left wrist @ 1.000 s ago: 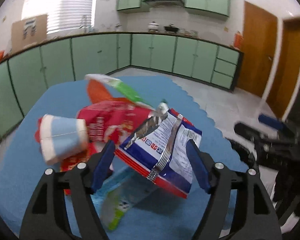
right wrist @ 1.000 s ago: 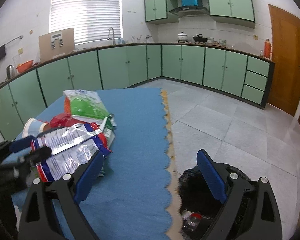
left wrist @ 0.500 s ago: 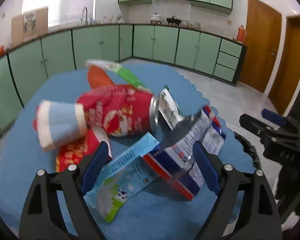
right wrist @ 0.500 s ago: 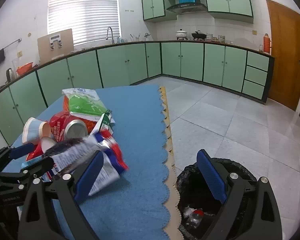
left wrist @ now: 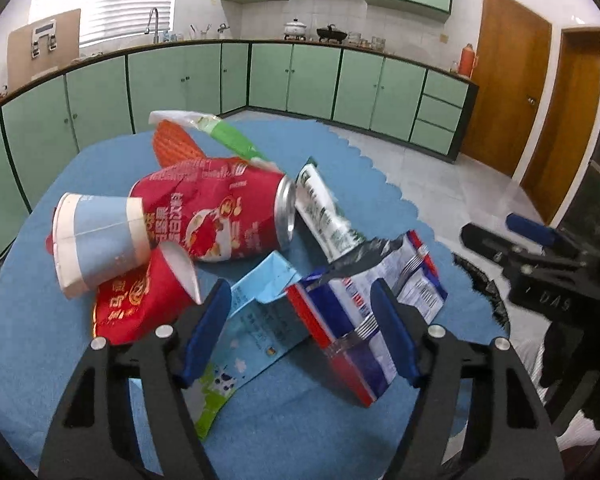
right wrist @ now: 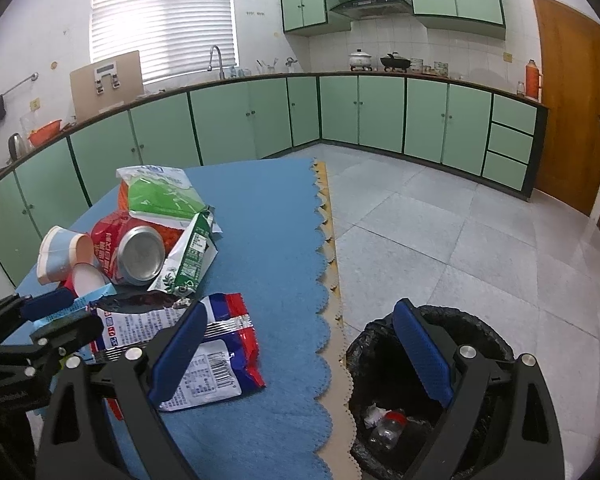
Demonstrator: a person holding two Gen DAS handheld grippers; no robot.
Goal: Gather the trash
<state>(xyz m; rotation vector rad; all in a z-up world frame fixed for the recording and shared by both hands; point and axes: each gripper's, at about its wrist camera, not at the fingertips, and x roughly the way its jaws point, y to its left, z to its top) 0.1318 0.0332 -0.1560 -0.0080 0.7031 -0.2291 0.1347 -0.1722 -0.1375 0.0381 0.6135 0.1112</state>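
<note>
A pile of trash lies on the blue table [left wrist: 40, 340]: a blue-red-white snack wrapper [left wrist: 364, 304], a red can [left wrist: 220, 212], a paper cup [left wrist: 96, 240], a light blue carton [left wrist: 256, 328], a red pouch [left wrist: 140, 304], a green-white carton [left wrist: 324, 216] and a green bag [left wrist: 220, 132]. My left gripper [left wrist: 300, 332] is open and empty, its fingers either side of the wrapper and carton. My right gripper [right wrist: 300, 356] is open and empty, between the wrapper [right wrist: 204, 352] and the black-lined trash bin [right wrist: 420, 380].
The bin stands on the tiled floor [right wrist: 440, 232] just past the table's scalloped edge [right wrist: 332, 280] and holds a plastic bottle [right wrist: 388, 428]. Green cabinets [right wrist: 340, 116] line the walls. Wooden doors [left wrist: 512, 92] are at the right.
The snack wrapper was held up between the left fingers one second ago; the left gripper opened and the wrapper dropped onto the table near the edge. The right gripper barely moved.
</note>
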